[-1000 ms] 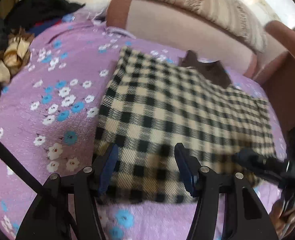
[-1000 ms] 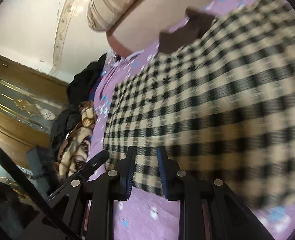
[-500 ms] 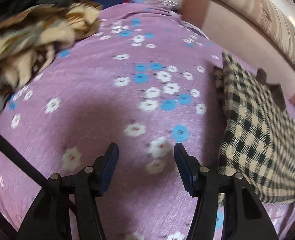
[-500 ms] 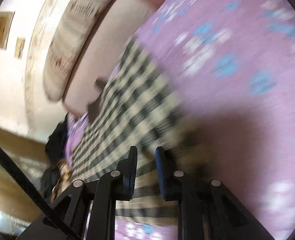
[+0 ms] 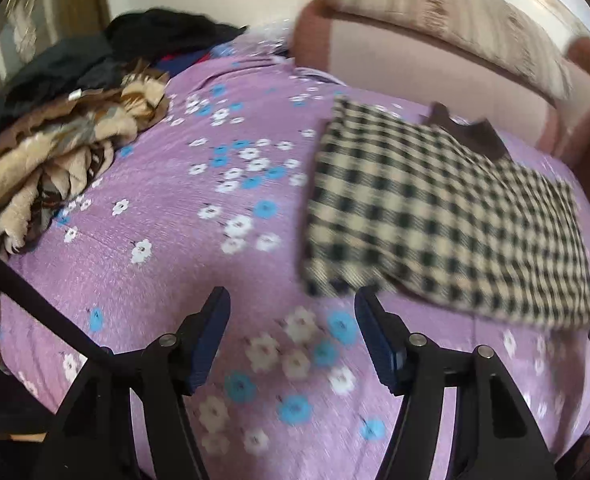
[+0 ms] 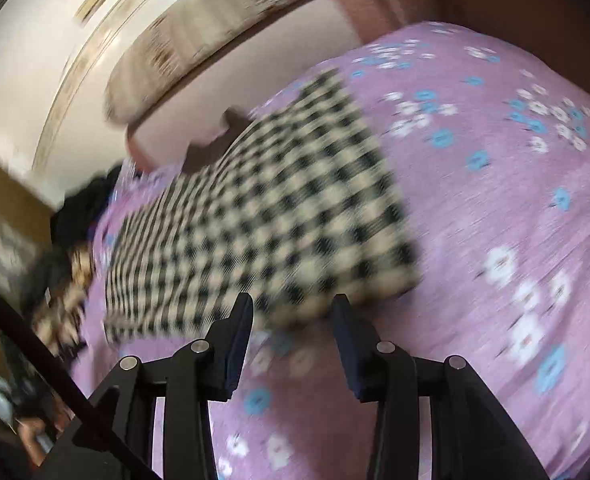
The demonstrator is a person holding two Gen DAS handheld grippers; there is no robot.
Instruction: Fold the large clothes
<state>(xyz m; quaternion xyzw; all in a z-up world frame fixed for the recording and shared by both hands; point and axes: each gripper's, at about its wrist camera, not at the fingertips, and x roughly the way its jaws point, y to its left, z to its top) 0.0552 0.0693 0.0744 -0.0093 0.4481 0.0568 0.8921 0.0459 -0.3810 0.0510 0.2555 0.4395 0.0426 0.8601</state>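
While both tongs open empty, left tongs [image 5: 291,312] view alone shows clothes pile [image 5: 67,152], right tongs [image 6: 291,312] nearer checked garment [image 6: 263,216].

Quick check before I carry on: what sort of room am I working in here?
Most likely a bedroom at home. You are over a bed with a purple flowered bedspread and a padded pinkish headboard; a folded beige-and-black checked garment lies on it, beside a pile of unfolded dark and brown clothes.
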